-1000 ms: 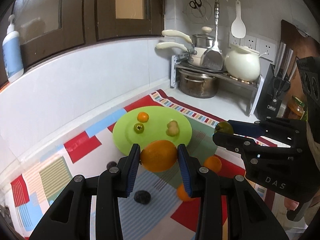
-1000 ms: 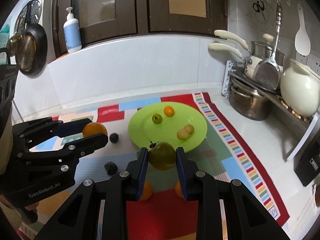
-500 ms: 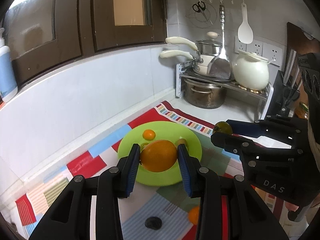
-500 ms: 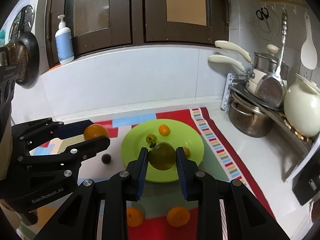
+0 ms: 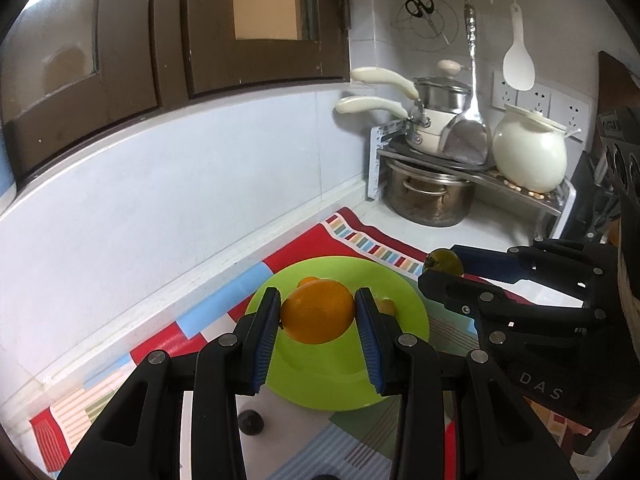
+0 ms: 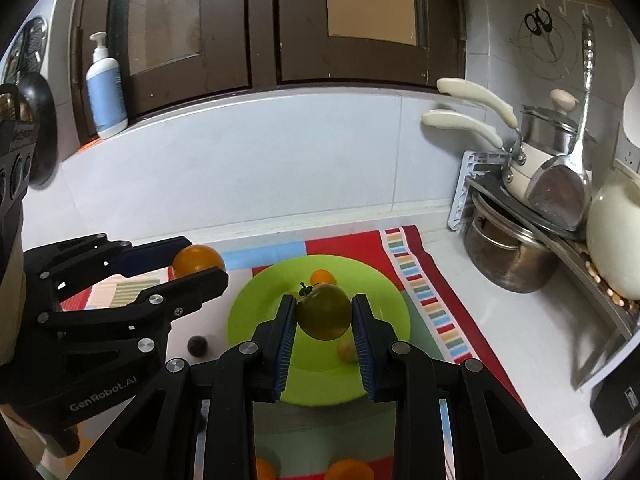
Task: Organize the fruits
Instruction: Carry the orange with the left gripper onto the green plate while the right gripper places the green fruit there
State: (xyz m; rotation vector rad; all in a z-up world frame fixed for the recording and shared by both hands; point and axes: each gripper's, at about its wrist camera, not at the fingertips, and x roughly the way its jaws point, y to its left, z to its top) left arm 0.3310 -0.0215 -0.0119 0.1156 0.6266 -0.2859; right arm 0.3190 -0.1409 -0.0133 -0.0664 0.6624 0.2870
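- While poised above the green plate [image 5: 412, 312], left gripper [image 5: 317, 313] clamped on an orange [image 5: 318, 314], right gripper [image 6: 323, 312] clamped on a green fruit [image 6: 325, 312] with its stalk up.
- Judged the step in hand: carrying both fruits to the plate, neither set down yet.
- Already on the plate: a small orange fruit [image 6: 323, 277] at the far side and a yellowish one [image 6: 347, 350] nearer, partly hidden behind the right gripper's fingers [image 6: 362, 344].
- Left off the plate, on the patterned mat [image 6: 420, 276]: a dark fruit [image 6: 197, 346] just beside the plate's left rim, and two more orange ones [image 6: 348, 470] at the bottom edge of the right view.
- Called for next, probably: lowering each fruit onto a bare patch of plate, then easing the fingers apart gently, since round fruit rolls.
- Worth minding: both grippers crowded close over one plate, so a staggered drop would avoid a knock; fruit already there narrowed the free spots.
- Farther off on the surface, well apart from the work: a steel pot [image 5: 430, 200] under a rack, a white jar [image 5: 530, 164] on top, pans, and a soap bottle [image 6: 105, 88] on the ledge.
- Nothing else seen standing between the grippers and the plate.
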